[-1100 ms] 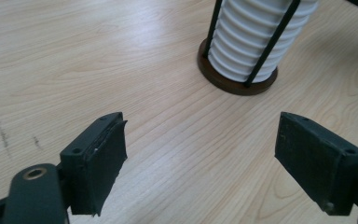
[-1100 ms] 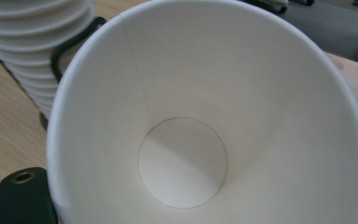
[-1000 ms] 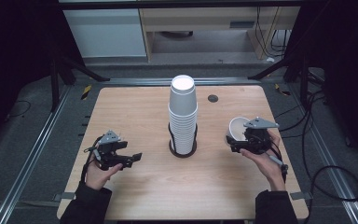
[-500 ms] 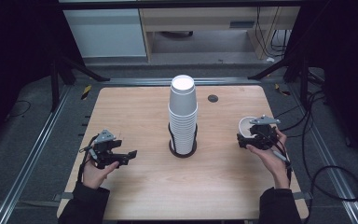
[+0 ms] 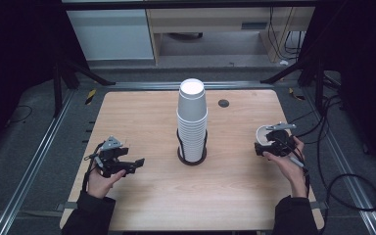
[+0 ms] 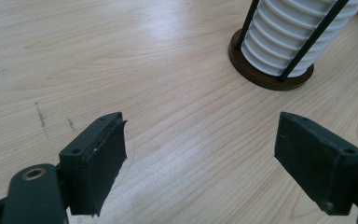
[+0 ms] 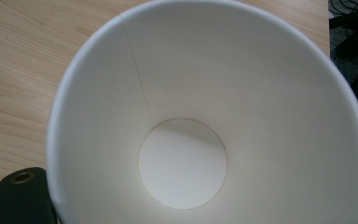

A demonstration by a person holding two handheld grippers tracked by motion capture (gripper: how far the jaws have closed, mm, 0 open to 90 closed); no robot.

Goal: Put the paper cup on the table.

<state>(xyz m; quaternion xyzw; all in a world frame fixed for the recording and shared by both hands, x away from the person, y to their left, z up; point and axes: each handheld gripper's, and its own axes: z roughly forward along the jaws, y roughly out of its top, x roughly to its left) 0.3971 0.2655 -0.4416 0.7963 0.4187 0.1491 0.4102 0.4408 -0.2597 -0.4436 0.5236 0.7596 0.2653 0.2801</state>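
A tall stack of white paper cups (image 5: 192, 120) stands upside down in a black wire holder at the table's middle; its ribbed lower part (image 6: 291, 39) shows in the left gripper view. My right gripper (image 5: 274, 143), at the table's right edge, is shut on a single white paper cup (image 5: 263, 133), mouth up; that cup's inside (image 7: 205, 121) faces the right gripper view. My left gripper (image 5: 129, 165) hovers over the left side of the table, open, with bare wood between its jaws (image 6: 200, 154).
The wooden table (image 5: 147, 117) has a small black grommet (image 5: 223, 103) at the back right. Metal rails run along both sides, and cables lie on the floor to the right (image 5: 338, 122). A cabinet stands behind the table.
My right gripper has carried the single cup outward to the right edge of the table. The left gripper has drifted slightly left and toward the person.
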